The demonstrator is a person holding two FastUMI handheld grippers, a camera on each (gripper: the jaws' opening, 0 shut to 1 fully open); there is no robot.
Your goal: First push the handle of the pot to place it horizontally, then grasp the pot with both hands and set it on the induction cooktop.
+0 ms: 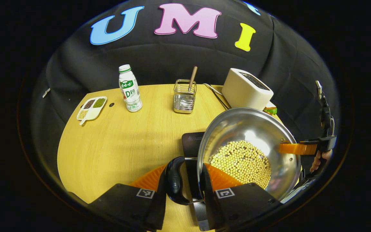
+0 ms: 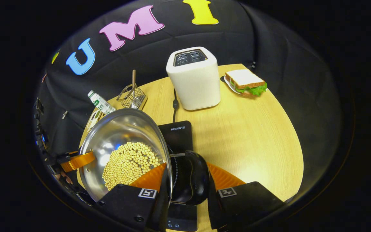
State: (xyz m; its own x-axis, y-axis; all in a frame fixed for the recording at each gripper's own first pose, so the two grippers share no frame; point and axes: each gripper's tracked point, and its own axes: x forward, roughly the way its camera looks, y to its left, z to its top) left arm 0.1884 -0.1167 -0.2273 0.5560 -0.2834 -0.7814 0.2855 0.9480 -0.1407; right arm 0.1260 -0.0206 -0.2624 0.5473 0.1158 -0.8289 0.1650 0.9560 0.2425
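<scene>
A steel pot point(image 1: 250, 151) half full of pale beans point(image 1: 242, 162) is held up between two grippers, above the near end of a black cooktop point(image 2: 179, 135) on a round wooden table point(image 1: 118, 145); the left gripper point(image 1: 185, 180) is pinching the pot's black handle point(image 1: 175, 178) on one side, both fingers pressed against it; the right gripper point(image 2: 188, 183) is pinching the other black handle point(image 2: 193, 182) the same way; the pot looks tilted, with the beans heaped toward the lower wall; the likeliest mishap is a spill, if either side dips further or the two hands move at different speeds; a handle could also twist out of a grip, since each is a smooth rounded loop; setting the pot down off centre could leave it overhanging the cooktop's edge; just behind the cooktop stands a white toaster point(image 2: 195, 77) with its cord point(image 2: 174, 103) trailing toward the cooktop, so room at the back is tight; a wire basket point(image 1: 184, 96) and a milk bottle point(image 1: 130, 88) stand well apart, farther back; a sandwich point(image 2: 246, 82) sits near the table's far rim; the table to the right of the cooktop is open; the front edge is close beneath the grippers
</scene>
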